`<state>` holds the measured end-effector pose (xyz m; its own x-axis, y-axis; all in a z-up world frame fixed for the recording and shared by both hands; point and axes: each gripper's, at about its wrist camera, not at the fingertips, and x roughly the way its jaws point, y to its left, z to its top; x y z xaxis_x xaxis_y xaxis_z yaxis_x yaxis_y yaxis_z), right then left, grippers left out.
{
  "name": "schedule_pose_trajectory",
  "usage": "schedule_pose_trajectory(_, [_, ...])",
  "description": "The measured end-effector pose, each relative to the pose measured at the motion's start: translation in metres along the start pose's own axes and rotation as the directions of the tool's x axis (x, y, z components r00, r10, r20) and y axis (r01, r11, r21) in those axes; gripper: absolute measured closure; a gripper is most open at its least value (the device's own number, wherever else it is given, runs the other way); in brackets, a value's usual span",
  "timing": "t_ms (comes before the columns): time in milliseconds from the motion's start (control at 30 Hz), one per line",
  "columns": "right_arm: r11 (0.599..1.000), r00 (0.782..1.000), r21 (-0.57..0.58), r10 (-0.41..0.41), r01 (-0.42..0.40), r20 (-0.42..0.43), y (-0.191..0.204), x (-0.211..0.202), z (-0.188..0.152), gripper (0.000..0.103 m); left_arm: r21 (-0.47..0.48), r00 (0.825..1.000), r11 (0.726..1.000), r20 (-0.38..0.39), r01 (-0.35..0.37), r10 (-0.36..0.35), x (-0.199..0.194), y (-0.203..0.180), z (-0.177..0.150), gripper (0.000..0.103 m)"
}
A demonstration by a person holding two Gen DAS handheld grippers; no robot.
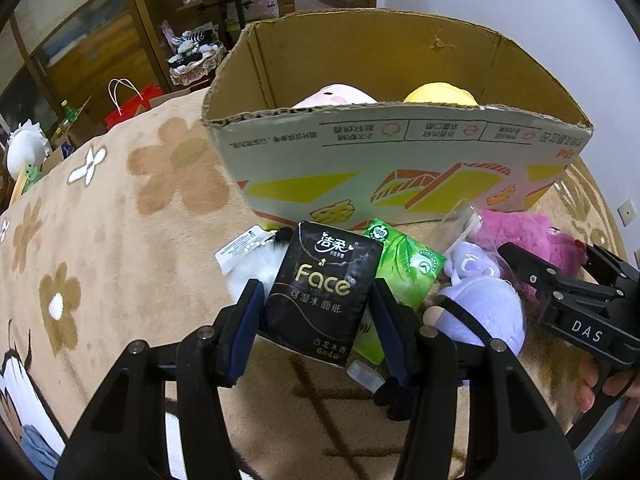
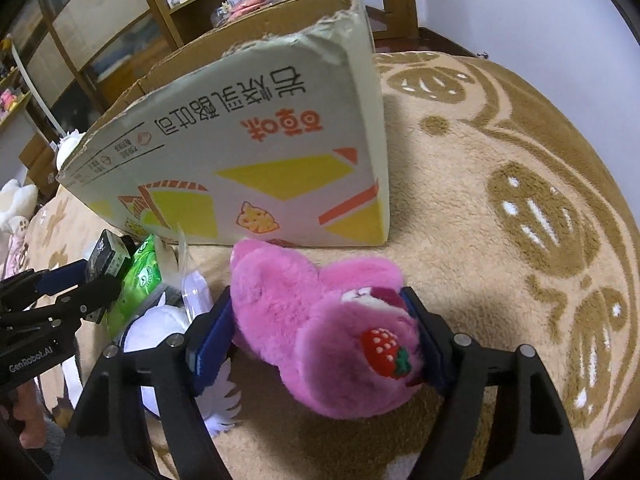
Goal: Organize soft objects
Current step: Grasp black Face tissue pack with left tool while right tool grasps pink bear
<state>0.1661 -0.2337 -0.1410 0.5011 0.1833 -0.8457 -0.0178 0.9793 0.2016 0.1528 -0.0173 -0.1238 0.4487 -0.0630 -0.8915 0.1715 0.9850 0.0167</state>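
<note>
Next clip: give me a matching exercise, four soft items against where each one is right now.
Items:
1. black tissue pack
2. pink plush toy
3. yellow plush
4. green tissue pack

Places:
A. inside the cardboard box
B. between the right gripper fingers
C. on the blanket, ungripped
D. between the left gripper fingers

Pairs: 1-D, 2-B, 3-A, 4-C

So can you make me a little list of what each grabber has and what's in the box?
left gripper: shut on black tissue pack
right gripper: shut on pink plush toy
cardboard box: open top, pink toy and yellow toy inside
still on blanket: green tissue pack, purple plush
</note>
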Motion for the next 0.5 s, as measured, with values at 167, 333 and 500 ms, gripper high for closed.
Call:
schedule_pose_trajectory(167, [0.999, 1.000, -0.031, -0.011, 0.011, 0.018, 0.004, -0.009, -0.005, 0.025, -0.020, 1.000, 1.000, 0.015, -0.009, 0.009, -0.007, 0.004, -0.004, 0.050])
schedule_pose_trajectory(333, [0.998, 0.999, -0.052, -0.022, 0.024, 0.045, 0.011, -0.022, -0.006, 0.026, -0.033, 0.998, 0.999, 0.054, -0.037, 0.039, -0.017, 0.007, -0.007, 0.050])
schedule_pose_trajectory(500, [0.999, 0.996, -0.044, -0.028, 0.032, 0.089, 0.010, -0.041, -0.006, 0.026, -0.042, 0.989, 0.995, 0.113, -0.094, 0.098, -0.034, 0.010, -0.009, 0.050])
